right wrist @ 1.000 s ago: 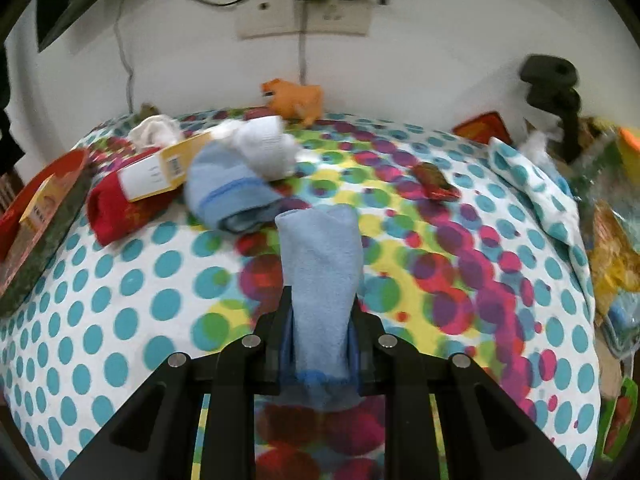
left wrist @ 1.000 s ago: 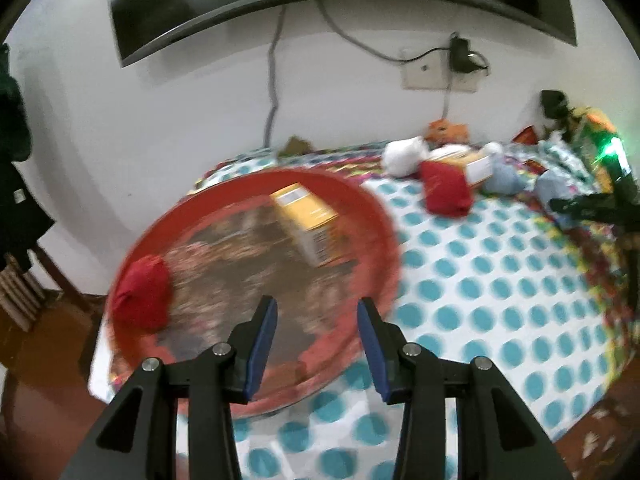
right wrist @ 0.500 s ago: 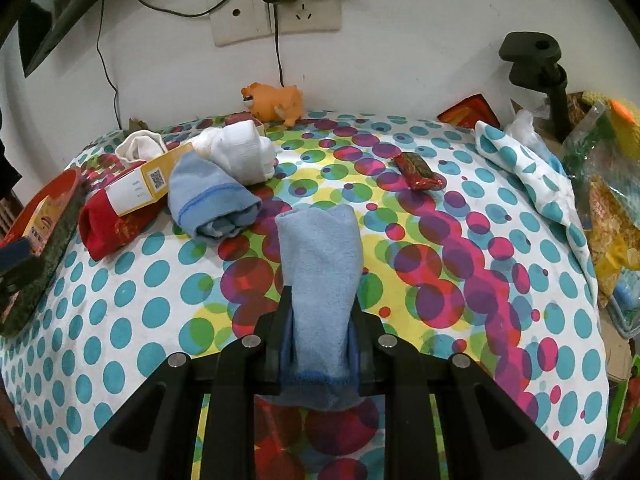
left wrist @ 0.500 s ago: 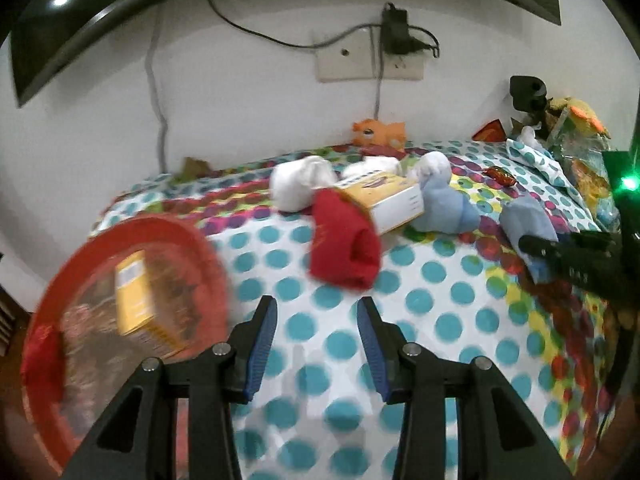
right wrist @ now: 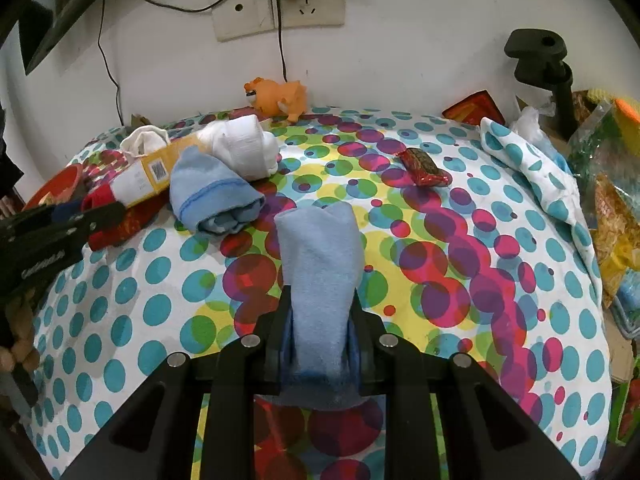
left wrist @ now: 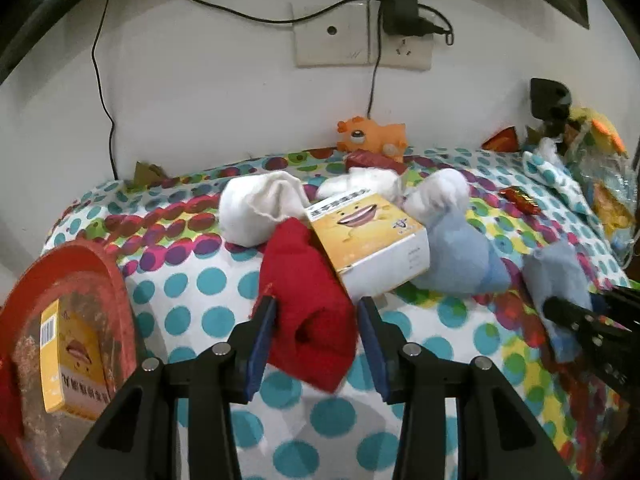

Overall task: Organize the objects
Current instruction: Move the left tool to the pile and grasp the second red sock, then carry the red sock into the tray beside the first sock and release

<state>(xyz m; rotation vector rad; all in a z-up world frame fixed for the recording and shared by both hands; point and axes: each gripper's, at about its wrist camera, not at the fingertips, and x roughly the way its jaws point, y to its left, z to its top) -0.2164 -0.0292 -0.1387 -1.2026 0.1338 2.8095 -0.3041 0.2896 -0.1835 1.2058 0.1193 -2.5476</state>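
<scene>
The biggest change is in the left wrist view: a second ago it looked down on the red tray (left wrist: 116,300), and now the tray sits at the far left edge while the left gripper (left wrist: 316,344) has swung across the dotted cloth (left wrist: 224,288) to the pile of things, which suggests it has turned from the tray to fetch the next item. Its jaws stand apart, unclenched, framing the open end of the red sock (left wrist: 304,312) without pressing on it, so that sock looks like the next pick. The right gripper (right wrist: 320,344) has kept its place and stays clenched on the light blue sock (right wrist: 320,276), whose free end lies forward on the cloth. One yellow box (left wrist: 72,360) already lies in the tray. What stands in the way is a second yellow box (left wrist: 372,240), which rests across the far end of the red sock, with a rolled blue sock (left wrist: 460,260) touching it and white socks (left wrist: 256,212) just behind; pulling the red sock could drag the box. An orange toy (left wrist: 372,140) sits by the wall, and a small red wrapper (right wrist: 424,166) lies apart.
</scene>
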